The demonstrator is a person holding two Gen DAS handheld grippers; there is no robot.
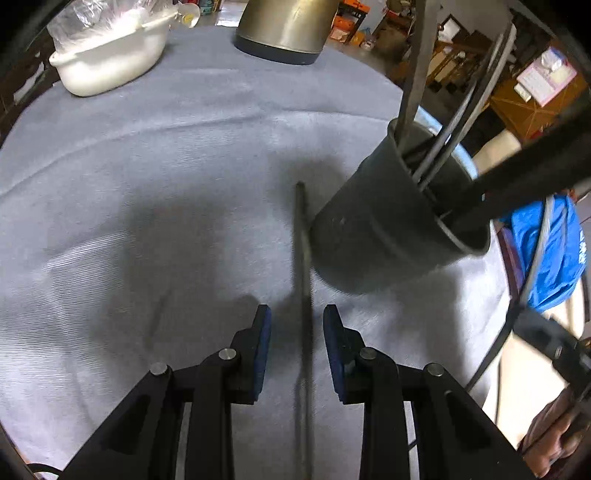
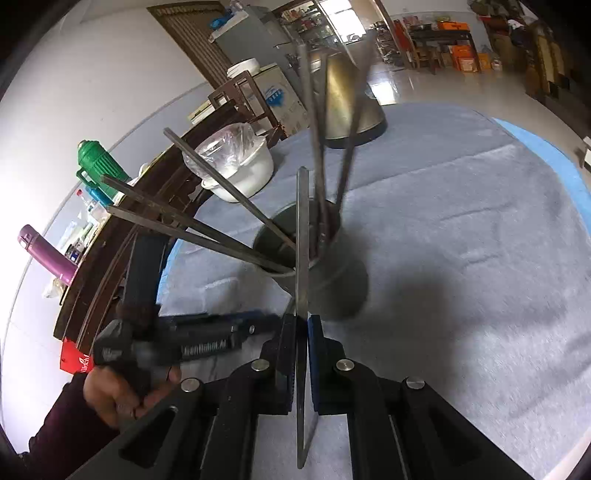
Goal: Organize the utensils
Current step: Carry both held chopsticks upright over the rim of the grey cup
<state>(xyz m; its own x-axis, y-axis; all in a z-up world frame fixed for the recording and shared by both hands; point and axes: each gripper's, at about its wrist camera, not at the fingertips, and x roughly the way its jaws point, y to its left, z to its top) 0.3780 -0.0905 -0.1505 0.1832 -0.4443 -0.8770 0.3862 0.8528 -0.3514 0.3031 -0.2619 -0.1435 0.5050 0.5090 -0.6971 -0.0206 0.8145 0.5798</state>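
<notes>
We note a round table under a grey-blue cloth (image 1: 155, 177), the largest surface in both views. At its far side stand a metal kettle (image 1: 284, 29) on a dark base and a white pot (image 1: 110, 62) lined with clear plastic film; the two are apart from each other.

Near the table's edge stands the dark utensil cup (image 1: 391, 229), upright on the cloth though the fisheye tilts it. In the right wrist view we count several thin metal rods (image 2: 207, 225) leaning out of it to one side and others standing steeper (image 2: 317, 155); motion blur prevents an exact count.

Left gripper (image 1: 297, 314): jaws apart, with a clear gap, nothing clamped. A single metal rod (image 1: 303, 280) lies flat on the cloth, running between the two blue pads (image 1: 264, 343) and touching neither; its far end lies just beside the cup's base.

Right gripper (image 2: 302, 321): jaws closed on a flat metal strip (image 2: 302, 229), held edge-on. The strip's far end reaches over the cup's mouth; we cannot tell if it touches the rim.

In the right wrist view, the person's left hand (image 2: 114, 391) grips the left gripper's handle.
</notes>
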